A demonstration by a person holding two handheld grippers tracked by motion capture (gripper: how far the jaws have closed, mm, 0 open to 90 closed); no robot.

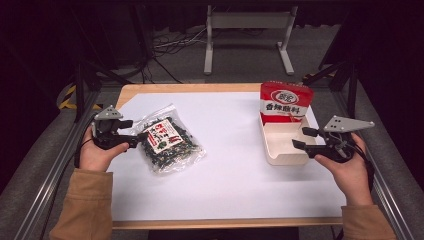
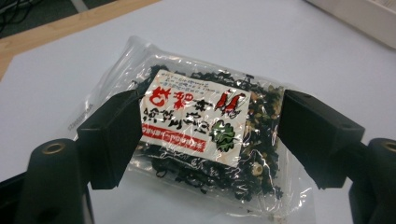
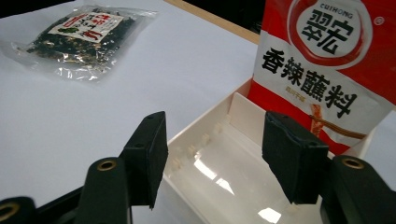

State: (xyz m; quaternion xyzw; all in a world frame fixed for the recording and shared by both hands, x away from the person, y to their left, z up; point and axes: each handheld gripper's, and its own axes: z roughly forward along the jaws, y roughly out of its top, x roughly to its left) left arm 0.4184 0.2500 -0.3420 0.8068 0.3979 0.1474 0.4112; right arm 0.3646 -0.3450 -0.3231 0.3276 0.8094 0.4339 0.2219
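A clear bag of dark dried flakes (image 1: 169,142) with a white and red label lies on the left of the white sheet (image 1: 230,170). My left gripper (image 1: 134,129) is at the bag's left edge. In the left gripper view it (image 2: 212,100) stands open, and the bag (image 2: 205,140) lies between and beyond the jaws with no pad pressing on it. A red and white seasoning packet (image 1: 286,102) stands upright in the far end of a white tray (image 1: 267,142). My right gripper (image 1: 300,137) hovers open over the tray's near end; in its own view it (image 3: 215,123) holds nothing, facing the tray (image 3: 205,119) and packet (image 3: 322,70).
The wooden table edge (image 1: 190,88) borders the sheet. Metal frame rails (image 1: 55,165) run along both sides. A white stand (image 1: 247,22) and cables are on the floor beyond. The bag (image 3: 84,37) lies far left in the right gripper view.
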